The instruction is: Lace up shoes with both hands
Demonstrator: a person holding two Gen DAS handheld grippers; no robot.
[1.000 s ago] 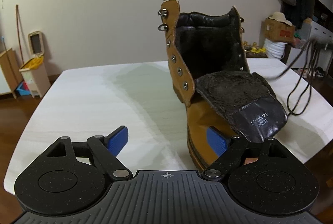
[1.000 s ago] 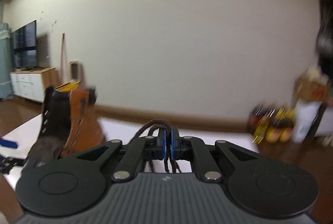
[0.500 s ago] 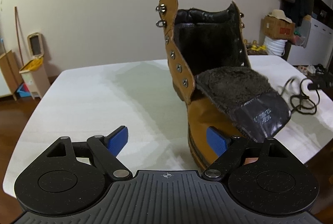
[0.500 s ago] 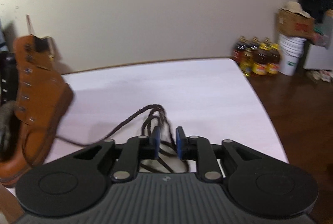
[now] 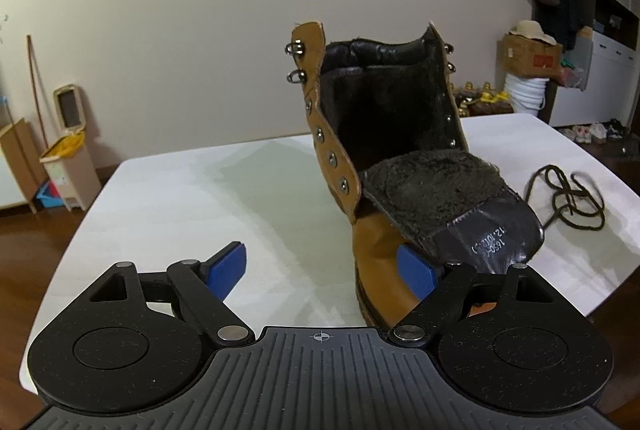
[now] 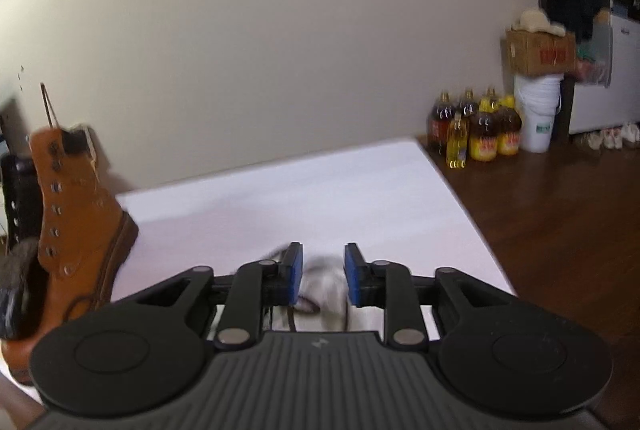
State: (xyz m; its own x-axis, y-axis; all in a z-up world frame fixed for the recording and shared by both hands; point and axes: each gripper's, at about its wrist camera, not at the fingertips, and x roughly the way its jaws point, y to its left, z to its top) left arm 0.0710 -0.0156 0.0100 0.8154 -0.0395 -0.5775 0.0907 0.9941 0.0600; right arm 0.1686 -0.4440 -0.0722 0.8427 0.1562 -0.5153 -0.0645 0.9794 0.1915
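While the left gripper (image 5: 326,266) stands spread beside the boot (image 5: 384,166), the right gripper (image 6: 322,272) is opening above the lace (image 5: 568,198)

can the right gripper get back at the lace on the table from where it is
Probably yes. The right gripper sits low over the white table, its jaws opening, with blurred strands of the lace between and below them, not gripped. Nothing lies over the lace, and the boot stands off to the side.

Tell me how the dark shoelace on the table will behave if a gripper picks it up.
The shoelace lies in loose tangled loops, so it is probably floppy and will dangle. It looks thin, so likely light and easy to slip from the fingers. One end may still reach the boot, so it could tug.
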